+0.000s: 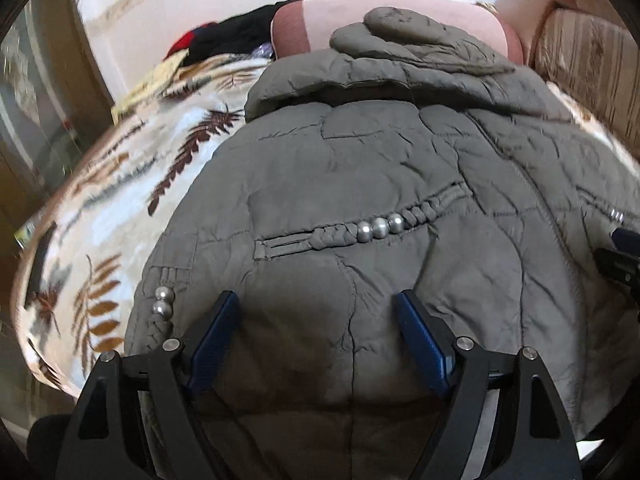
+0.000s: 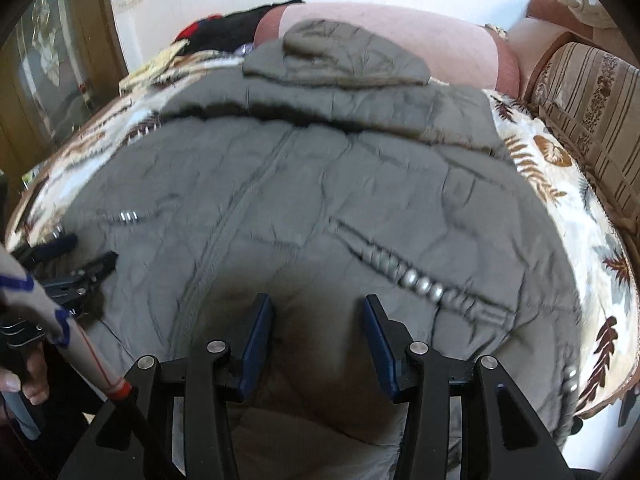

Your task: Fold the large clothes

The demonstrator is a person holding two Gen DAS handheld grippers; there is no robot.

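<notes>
A large olive-grey quilted jacket (image 1: 360, 168) lies spread flat on a leaf-patterned blanket (image 1: 132, 176), with its hood (image 1: 404, 36) at the far end and braided pocket trims with silver beads (image 1: 380, 227). My left gripper (image 1: 318, 308) is open and empty, hovering just over the jacket's near left part. The jacket fills the right wrist view (image 2: 320, 184) too. My right gripper (image 2: 318, 312) is open and empty over the near right part, beside the centre zip (image 2: 236, 216). The left gripper shows at the left edge of that view (image 2: 76, 264).
A pink pillow (image 2: 420, 36) lies beyond the hood. Dark and red clothes (image 1: 224, 40) are piled at the far left. A striped sofa back (image 2: 592, 112) borders the right side. A wooden cabinet with glass (image 2: 52, 60) stands at the left.
</notes>
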